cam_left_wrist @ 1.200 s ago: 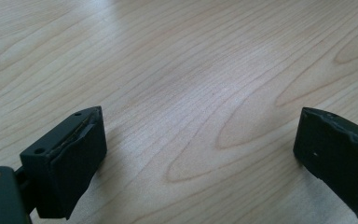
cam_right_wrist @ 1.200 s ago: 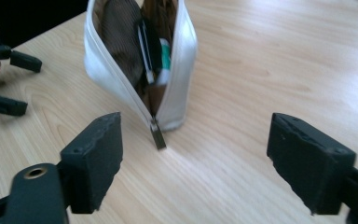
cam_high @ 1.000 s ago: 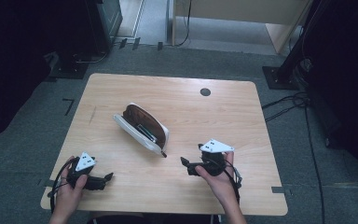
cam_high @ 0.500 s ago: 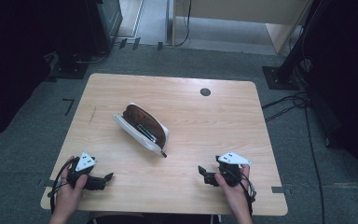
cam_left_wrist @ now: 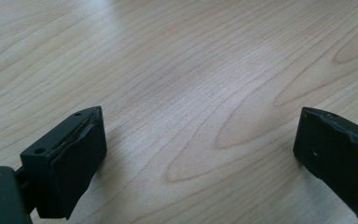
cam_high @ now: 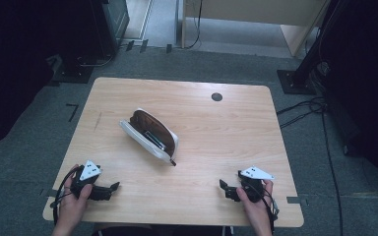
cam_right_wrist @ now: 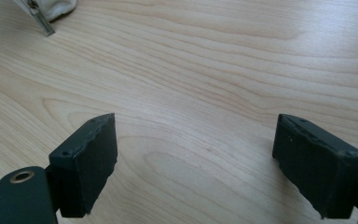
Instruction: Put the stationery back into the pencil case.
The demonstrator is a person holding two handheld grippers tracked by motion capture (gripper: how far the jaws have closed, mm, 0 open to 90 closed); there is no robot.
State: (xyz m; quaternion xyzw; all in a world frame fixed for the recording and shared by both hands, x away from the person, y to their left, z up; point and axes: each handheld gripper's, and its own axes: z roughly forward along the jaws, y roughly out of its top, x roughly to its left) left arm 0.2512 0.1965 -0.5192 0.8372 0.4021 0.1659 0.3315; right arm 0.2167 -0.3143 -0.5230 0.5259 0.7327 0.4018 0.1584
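Note:
A white pouch with a brown lining lies unzipped in the middle of the wooden table, something dark inside it. Its corner and zip pull reach into the top left of the right gripper view. My left gripper rests near the front left edge, held by a hand, jaws wide apart over bare wood. My right gripper sits near the front right edge, pointing left, also open with nothing between its fingers.
A small dark round grommet sits near the table's far edge. Grey carpet surrounds the table, with black stands at the left and right and cables on the floor to the right.
My right gripper has drawn back from near the pouch toward the front right edge of the table. The left gripper and the pouch have stayed put.

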